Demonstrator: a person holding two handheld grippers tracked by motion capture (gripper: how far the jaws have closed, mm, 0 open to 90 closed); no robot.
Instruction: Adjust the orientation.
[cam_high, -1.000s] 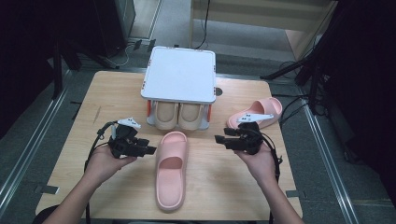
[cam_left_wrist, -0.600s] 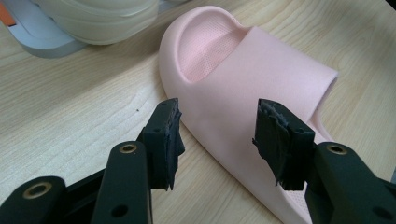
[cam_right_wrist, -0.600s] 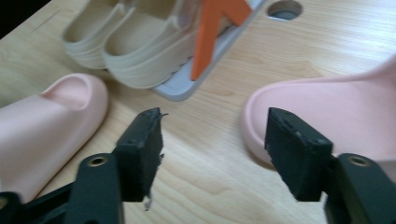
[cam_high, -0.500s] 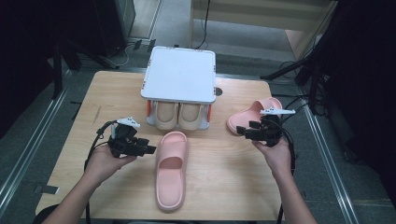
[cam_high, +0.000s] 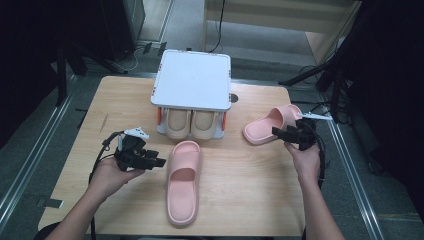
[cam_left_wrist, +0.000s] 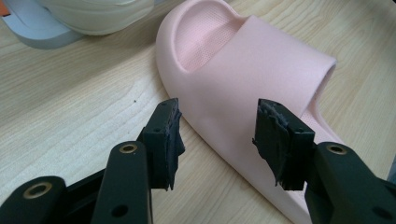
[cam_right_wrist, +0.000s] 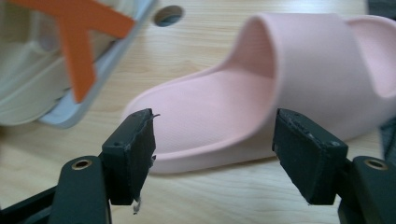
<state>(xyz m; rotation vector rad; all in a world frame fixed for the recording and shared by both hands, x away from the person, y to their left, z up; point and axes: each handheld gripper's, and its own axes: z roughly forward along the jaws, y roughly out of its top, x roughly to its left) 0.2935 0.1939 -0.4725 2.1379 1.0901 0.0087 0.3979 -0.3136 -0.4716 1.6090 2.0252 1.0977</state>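
The cream slippers beyond the left gripper's fingers sit half hidden under the white rack top. Past the right gripper's fingers, the pink slipper runs off the frame's right edge, and the orange brace is blurred.

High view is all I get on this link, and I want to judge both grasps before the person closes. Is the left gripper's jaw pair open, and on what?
Observer: Yes, the left gripper is open, its jaws set either side of the strap edge of the pink slide in the middle, not touching it.
Operator: And the right one?
Observer: The right gripper is open too, aimed at the side wall of the other pink slide, short of it.
Operator: What holds up that white rack?
Observer: An orange crossed brace shows at the side of the rack, with the beige slippers behind it.
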